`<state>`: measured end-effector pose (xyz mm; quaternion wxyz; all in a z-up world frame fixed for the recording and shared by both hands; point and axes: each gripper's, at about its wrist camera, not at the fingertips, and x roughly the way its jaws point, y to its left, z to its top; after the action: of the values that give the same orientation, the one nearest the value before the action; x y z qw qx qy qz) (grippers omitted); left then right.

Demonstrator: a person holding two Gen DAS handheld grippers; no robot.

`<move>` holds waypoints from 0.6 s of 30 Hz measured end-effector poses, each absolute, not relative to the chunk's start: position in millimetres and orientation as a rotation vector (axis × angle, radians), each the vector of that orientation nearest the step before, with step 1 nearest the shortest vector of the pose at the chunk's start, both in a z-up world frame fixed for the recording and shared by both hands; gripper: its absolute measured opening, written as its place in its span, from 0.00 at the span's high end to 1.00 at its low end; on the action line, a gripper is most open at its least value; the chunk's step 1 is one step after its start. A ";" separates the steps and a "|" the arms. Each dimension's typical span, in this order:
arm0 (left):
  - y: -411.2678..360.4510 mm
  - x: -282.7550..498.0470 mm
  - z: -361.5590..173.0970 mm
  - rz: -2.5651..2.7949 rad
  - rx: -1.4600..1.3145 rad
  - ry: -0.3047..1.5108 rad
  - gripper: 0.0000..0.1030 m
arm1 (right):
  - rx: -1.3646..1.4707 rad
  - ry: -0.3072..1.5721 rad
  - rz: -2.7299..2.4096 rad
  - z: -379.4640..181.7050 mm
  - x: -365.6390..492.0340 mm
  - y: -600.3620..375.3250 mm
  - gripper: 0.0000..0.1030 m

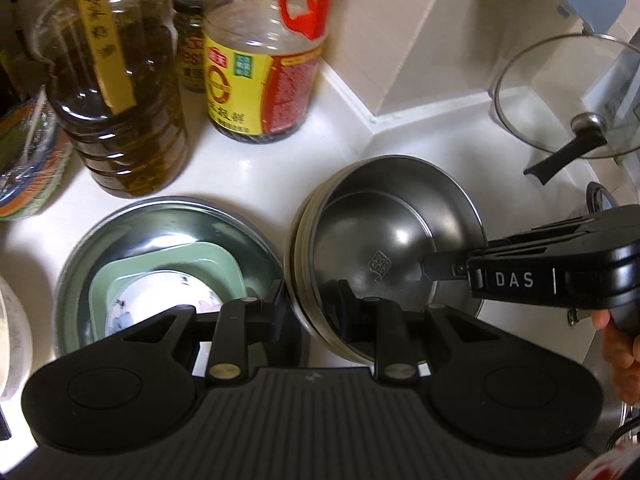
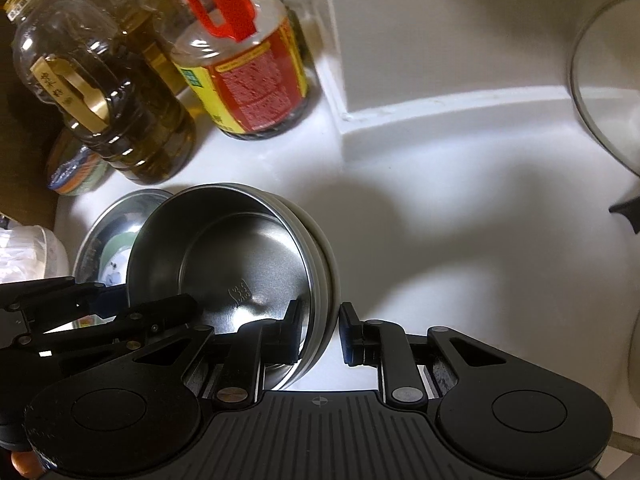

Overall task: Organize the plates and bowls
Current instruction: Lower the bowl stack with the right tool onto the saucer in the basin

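A stack of nested steel bowls sits tilted over the white counter, and both grippers hold it. My left gripper is shut on the stack's left rim, one finger inside and one outside. My right gripper comes in from the right and pinches the opposite rim. In the right wrist view the steel bowls have their right wall between the fingers of the right gripper, and the left gripper grips the far side. To the left a wide steel basin holds a green square dish with a white patterned bowl inside.
Oil bottles, a yellow-labelled jar with a red handle and a small dark jar stand at the back left. A glass lid leans at the back right. White counter lies to the right of the stack, and the wall corner juts in behind.
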<state>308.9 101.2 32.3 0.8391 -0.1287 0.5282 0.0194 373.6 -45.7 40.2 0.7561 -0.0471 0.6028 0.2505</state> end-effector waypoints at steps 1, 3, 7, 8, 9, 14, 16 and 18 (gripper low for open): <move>104.2 308.0 34.0 0.047 -0.274 1.113 0.78 | -0.105 1.312 0.551 41.6 372.8 -42.4 0.81; 110.7 305.8 37.4 0.060 -0.279 1.105 0.78 | -0.108 1.307 0.563 44.4 370.9 -35.3 0.81; 125.8 299.2 44.0 0.090 -0.291 1.087 0.78 | -0.124 1.295 0.592 49.7 368.4 -18.5 0.81; 130.1 297.2 45.8 0.099 -0.295 1.083 0.78 | -0.128 1.292 0.600 50.9 368.0 -13.0 0.81; 134.2 295.0 47.6 0.108 -0.300 1.078 0.78 | -0.133 1.289 0.609 52.1 367.1 -7.8 0.81; 153.6 282.0 54.6 0.158 -0.323 1.059 0.78 | -0.163 1.277 0.659 56.8 360.9 18.2 0.81; 162.0 276.8 56.2 0.178 -0.334 1.054 0.78 | -0.175 1.274 0.677 57.4 357.5 27.9 0.81; 169.3 272.0 57.7 0.198 -0.343 1.052 0.78 | -0.187 1.275 0.697 57.0 354.2 38.6 0.81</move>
<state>272.0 169.3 57.7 0.8463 -0.1626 0.4985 0.0940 354.2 38.6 57.0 0.7435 -0.0853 0.5819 0.3181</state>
